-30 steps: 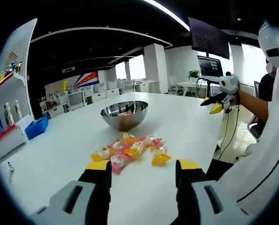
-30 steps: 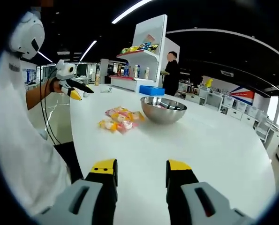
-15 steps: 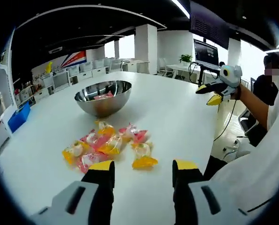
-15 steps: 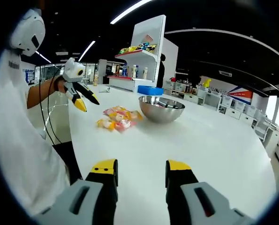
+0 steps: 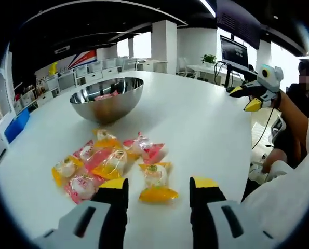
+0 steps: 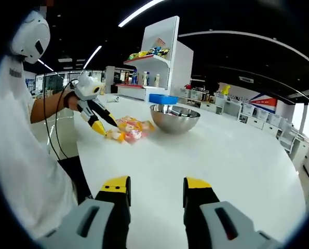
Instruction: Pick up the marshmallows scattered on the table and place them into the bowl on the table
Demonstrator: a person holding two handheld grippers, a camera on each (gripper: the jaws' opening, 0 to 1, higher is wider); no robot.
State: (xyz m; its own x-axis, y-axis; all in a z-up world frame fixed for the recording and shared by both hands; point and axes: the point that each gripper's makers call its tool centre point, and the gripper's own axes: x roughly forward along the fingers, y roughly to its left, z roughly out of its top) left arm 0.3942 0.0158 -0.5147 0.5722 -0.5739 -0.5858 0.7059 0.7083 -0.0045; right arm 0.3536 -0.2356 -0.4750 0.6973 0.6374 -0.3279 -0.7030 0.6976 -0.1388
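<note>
The left gripper (image 5: 157, 191) hangs low over the near edge of the sweets (image 5: 108, 163), jaws spread apart and empty, with one yellow-wrapped marshmallow (image 5: 157, 182) lying between the tips; this placement suits a straight descent and closure on that piece. The pile sits on the white table (image 5: 206, 129), loosely heaped, with the steel bowl (image 5: 107, 97) just beyond it on the far side, so a carry to the bowl should be short. A few wrapped pieces appear to lie in the bowl already. The right gripper (image 6: 155, 193) is held well away over bare table, jaws parted and empty, probably parked to keep clear of the working side. In the right gripper view the left gripper (image 6: 101, 120) points down at the pile (image 6: 127, 129) from the left. Risk: neighbouring wrappers touch, so closure may catch two
</note>
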